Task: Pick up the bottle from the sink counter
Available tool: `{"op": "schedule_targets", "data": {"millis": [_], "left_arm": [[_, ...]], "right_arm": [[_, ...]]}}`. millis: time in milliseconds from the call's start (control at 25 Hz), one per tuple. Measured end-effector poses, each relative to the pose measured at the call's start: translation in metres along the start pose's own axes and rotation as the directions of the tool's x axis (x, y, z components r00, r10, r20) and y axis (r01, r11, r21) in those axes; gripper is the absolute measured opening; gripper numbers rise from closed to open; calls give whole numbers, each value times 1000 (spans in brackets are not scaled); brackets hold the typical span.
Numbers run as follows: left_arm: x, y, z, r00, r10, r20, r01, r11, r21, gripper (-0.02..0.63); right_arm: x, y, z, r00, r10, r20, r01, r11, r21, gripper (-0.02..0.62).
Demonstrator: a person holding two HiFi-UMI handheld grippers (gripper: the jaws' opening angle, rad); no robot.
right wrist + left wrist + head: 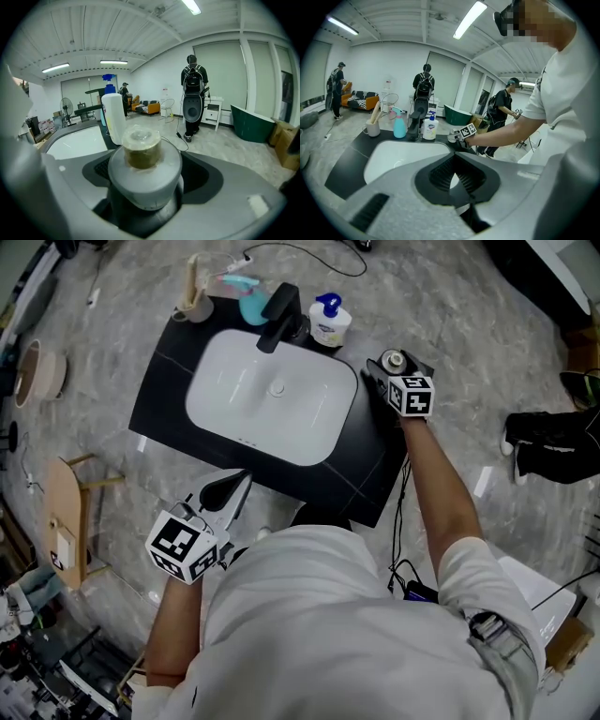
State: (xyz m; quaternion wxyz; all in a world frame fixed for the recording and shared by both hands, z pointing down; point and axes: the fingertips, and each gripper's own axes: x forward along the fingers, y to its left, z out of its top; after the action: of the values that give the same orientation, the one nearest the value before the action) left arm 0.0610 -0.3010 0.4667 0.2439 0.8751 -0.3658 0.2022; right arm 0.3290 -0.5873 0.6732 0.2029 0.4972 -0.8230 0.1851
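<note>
while the left gripper (242,480) waits at the black worktop's (361,486) near edge, fingers closed on nothing, beside the white oval basin (267,413), the right gripper (392,367) holds its fingers wide apart around the small grey brown-capped bottle (142,149), upright at the right rear corner, seemingly poised to clamp.

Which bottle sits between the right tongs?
The grey bottle with brownish cap, apart at the counter's end; white pump bottle and blue spray bottle stand beside the faucet.
</note>
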Motion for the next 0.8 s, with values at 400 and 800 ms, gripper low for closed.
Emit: {"op": "schedule_targets", "data": {"millis": [400,800], "left_arm": [[-6,10,-6,999,48,-3,-48,999,-21,6],[-18,14,-10,999,51,11,-51,998,-26,6]], "right_arm": [[15,4,3,1000,-1,-2,1,998,-56,367],[12,3,3,1000,-7,-26,6,999,-37,360]]}}
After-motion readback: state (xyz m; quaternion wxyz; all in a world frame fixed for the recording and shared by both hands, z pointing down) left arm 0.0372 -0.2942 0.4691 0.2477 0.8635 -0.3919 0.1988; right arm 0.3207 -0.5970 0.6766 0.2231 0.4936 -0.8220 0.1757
